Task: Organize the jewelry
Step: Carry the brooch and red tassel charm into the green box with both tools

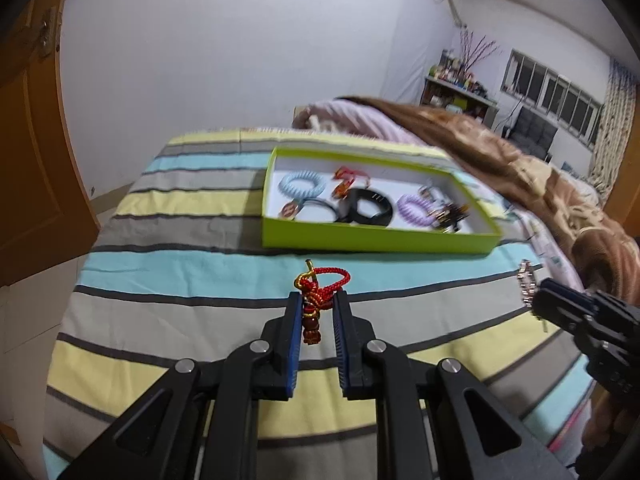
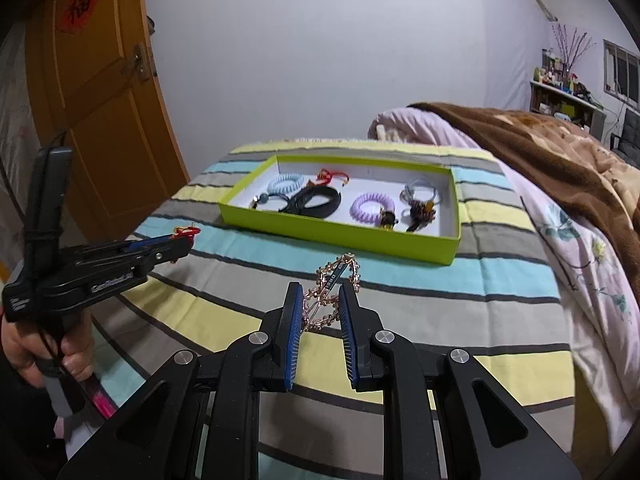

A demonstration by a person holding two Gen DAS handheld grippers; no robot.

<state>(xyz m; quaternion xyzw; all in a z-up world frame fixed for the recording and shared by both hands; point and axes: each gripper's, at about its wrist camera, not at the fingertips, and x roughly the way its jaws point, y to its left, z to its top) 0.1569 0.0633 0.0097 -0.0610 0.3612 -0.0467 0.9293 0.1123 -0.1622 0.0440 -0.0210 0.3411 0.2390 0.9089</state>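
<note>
Left gripper (image 1: 317, 300) clamped on red knotted cord charm (image 1: 320, 292), right gripper (image 2: 320, 296) pinching rose-gold hair clip (image 2: 334, 292), both above striped bed (image 2: 420, 300), green tray (image 2: 340, 236) w/ hair ties just beyond.

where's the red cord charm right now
The red cord charm is pinched in the left gripper, held above the striped bedspread just short of the green box.

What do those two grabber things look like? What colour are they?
Both the left gripper and the right gripper are black, with two long fingers lined in ridged blue pads and round silver bolts at the joints. From the side, the left one looks like a pistol, with small white lettering and a bare hand on its handle.
</note>
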